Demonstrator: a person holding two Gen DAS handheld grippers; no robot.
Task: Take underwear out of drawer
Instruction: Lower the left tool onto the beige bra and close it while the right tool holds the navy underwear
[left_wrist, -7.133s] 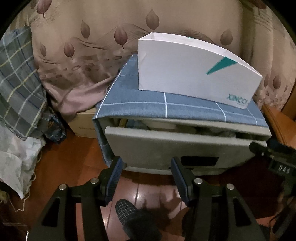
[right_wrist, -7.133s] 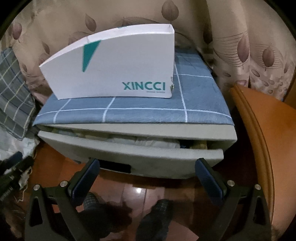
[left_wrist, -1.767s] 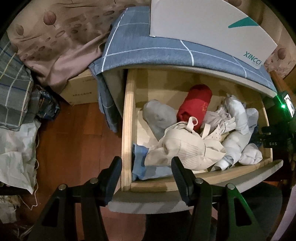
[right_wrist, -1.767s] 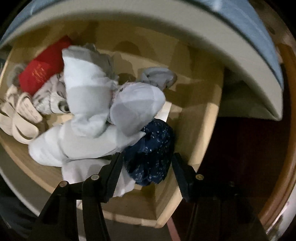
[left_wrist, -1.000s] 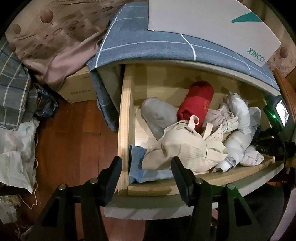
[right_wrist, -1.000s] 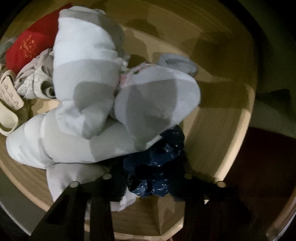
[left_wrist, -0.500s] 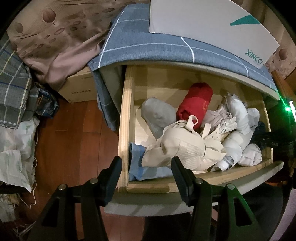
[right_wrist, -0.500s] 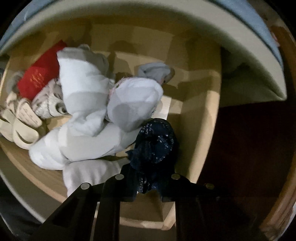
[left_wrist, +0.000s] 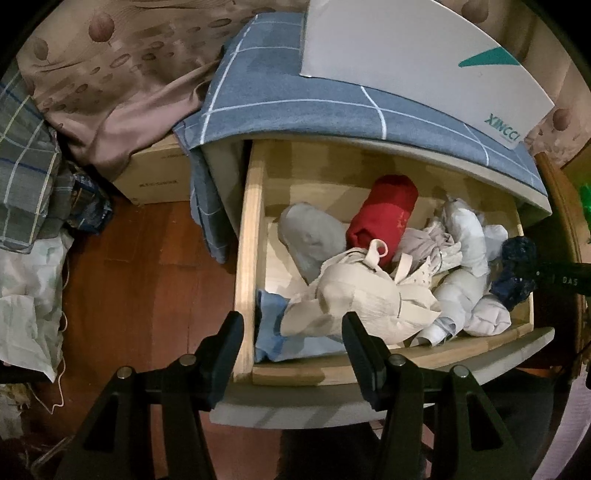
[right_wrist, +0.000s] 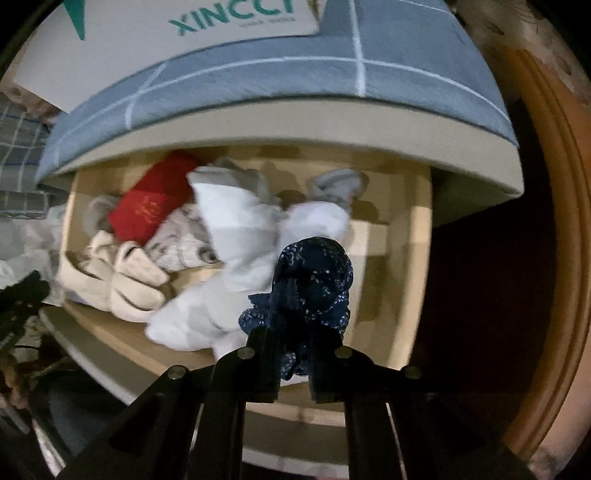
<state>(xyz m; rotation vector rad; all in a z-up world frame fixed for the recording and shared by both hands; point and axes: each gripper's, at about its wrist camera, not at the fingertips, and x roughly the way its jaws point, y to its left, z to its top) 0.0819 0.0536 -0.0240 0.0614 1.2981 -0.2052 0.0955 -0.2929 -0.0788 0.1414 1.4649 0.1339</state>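
Note:
The wooden drawer (left_wrist: 245, 236) (right_wrist: 419, 258) stands pulled out, full of rolled clothes. My right gripper (right_wrist: 293, 343) is shut on the dark blue speckled underwear (right_wrist: 314, 280), which hangs lifted above the drawer's right end; in the left wrist view that underwear (left_wrist: 515, 266) sits at the right edge, held by the black right gripper (left_wrist: 532, 273). My left gripper (left_wrist: 291, 332) is open over the drawer's front left corner, with nothing between its fingers. Inside lie a red roll (left_wrist: 384, 218), a grey roll (left_wrist: 310, 236), a cream bra (left_wrist: 362, 295) and white and grey rolls (right_wrist: 236, 221).
A blue checked cloth (left_wrist: 295, 103) covers the cabinet top, with a white XINCCI box (left_wrist: 417, 59) on it. A cardboard box (left_wrist: 155, 177), a brown curtain and piled fabric lie to the left on the red wooden floor (left_wrist: 140, 280). A wooden furniture edge (right_wrist: 554, 221) curves at the right.
My right gripper closed on the dark blue underwear and lifted it up out of the clothes pile, so more of the cabinet top shows. The left gripper stayed where it was.

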